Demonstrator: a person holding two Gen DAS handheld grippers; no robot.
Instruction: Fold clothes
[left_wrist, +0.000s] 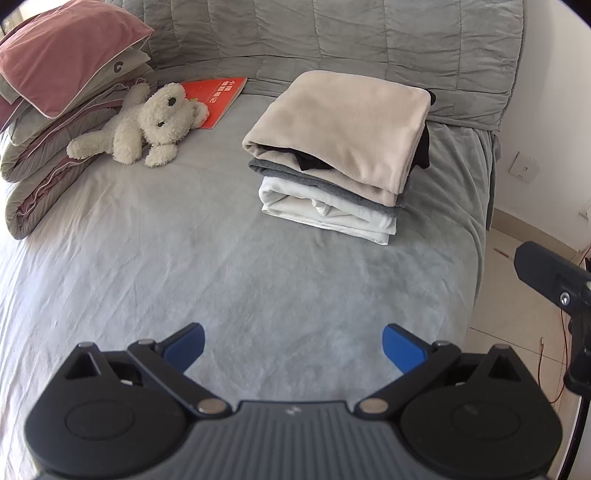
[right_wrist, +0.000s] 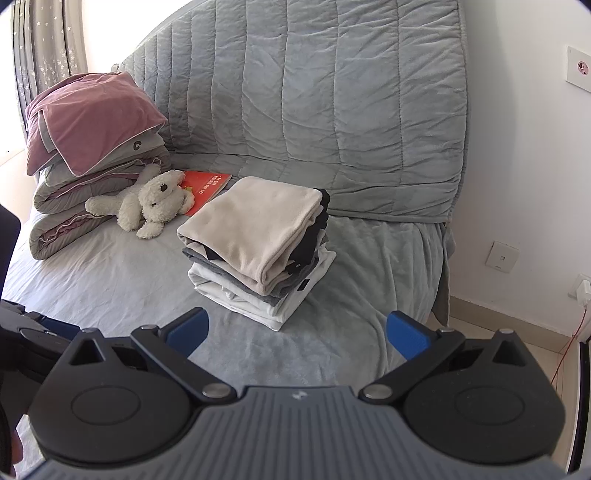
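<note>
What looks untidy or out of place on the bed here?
Only small things. In the stack of folded clothes, a black garment pokes out from under the beige top piece, so the edges are uneven. A teddy bear lies partly on a red book.

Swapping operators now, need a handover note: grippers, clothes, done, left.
Left gripper: open, empty, above bare bedsheet.
Right gripper: open, empty, just short of the pile.
Clothes: one folded stack on the bed, beige piece on top, then black, grey, white at the bottom.
Done: every garment in view is folded and stacked.
Left: no loose garment visible; stack sits slightly askew, could be squared up.
</note>
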